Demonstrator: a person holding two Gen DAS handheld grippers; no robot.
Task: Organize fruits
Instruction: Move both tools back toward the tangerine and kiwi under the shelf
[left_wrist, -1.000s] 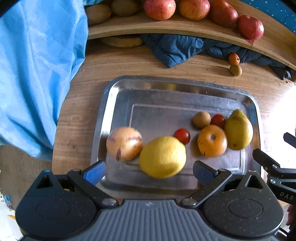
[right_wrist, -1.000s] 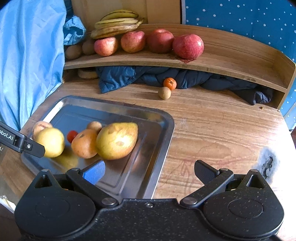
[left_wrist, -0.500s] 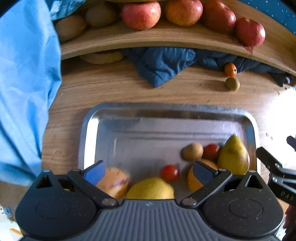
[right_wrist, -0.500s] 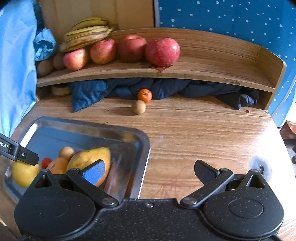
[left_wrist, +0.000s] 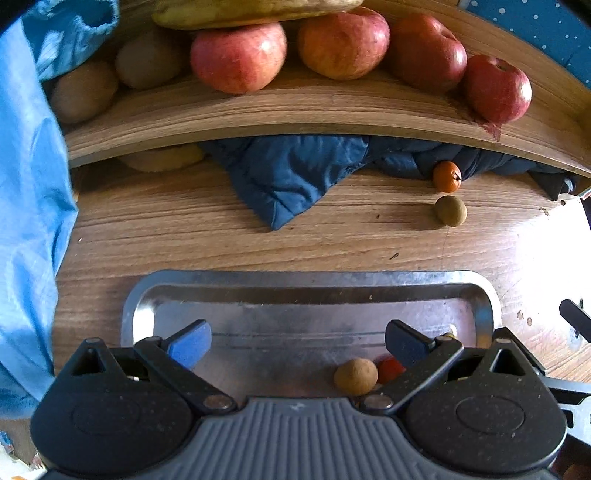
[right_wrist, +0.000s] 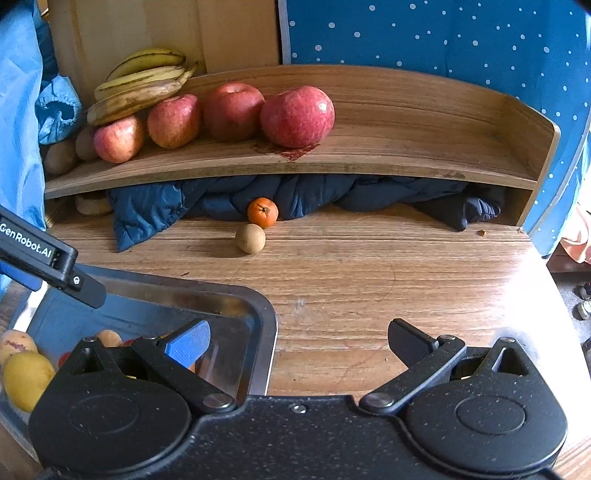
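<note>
A steel tray (left_wrist: 310, 282) lies on the wooden table; it also shows in the right wrist view (right_wrist: 258, 306). In it I see a small brown fruit (left_wrist: 355, 376) and a red tomato (left_wrist: 389, 369); the right wrist view shows a yellow fruit (right_wrist: 26, 380) and a pale striped fruit (right_wrist: 14, 343). A small orange (right_wrist: 262, 212) and a brown round fruit (right_wrist: 250, 238) lie on the table by the shelf. My left gripper (left_wrist: 295, 341) is open and empty over the tray. My right gripper (right_wrist: 297, 338) is open and empty over the tray's right rim.
A wooden shelf (right_wrist: 369, 158) at the back holds several red apples (right_wrist: 297, 116), bananas (right_wrist: 140, 83) and brown fruits (left_wrist: 83, 92). A dark blue quilted cloth (left_wrist: 291, 173) lies under the shelf. Light blue fabric (left_wrist: 29, 221) hangs at the left.
Both grippers have tilted up and drawn back from the tray, so the tray's fruit slid to the bottom of both views. The shelf now fills more of the view.
</note>
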